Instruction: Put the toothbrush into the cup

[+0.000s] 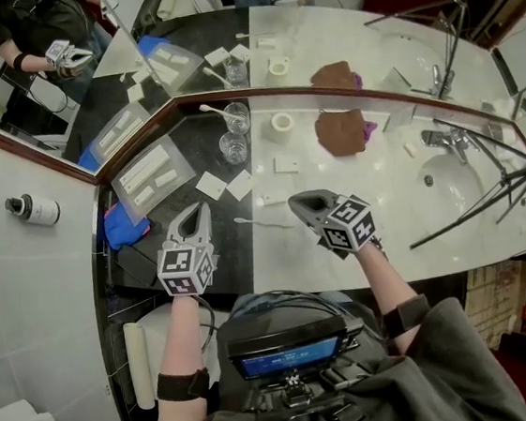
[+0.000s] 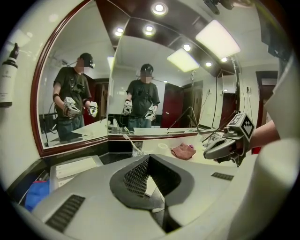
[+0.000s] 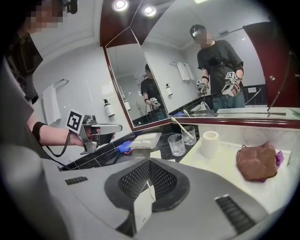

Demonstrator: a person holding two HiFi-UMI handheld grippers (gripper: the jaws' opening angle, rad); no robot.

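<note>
left gripper [image 1: 201, 209]: jaws closed, empty, above counter [image 1: 385, 205]
right gripper [image 1: 293, 201]: jaws closed, empty
toothbrush [image 1: 217, 113]: leaning in rear cup [image 1: 239, 120]

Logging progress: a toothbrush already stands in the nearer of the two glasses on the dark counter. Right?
No: the toothbrush stands in the farther glass on the dark counter; the nearer glass is empty. The right gripper view shows it.
</note>
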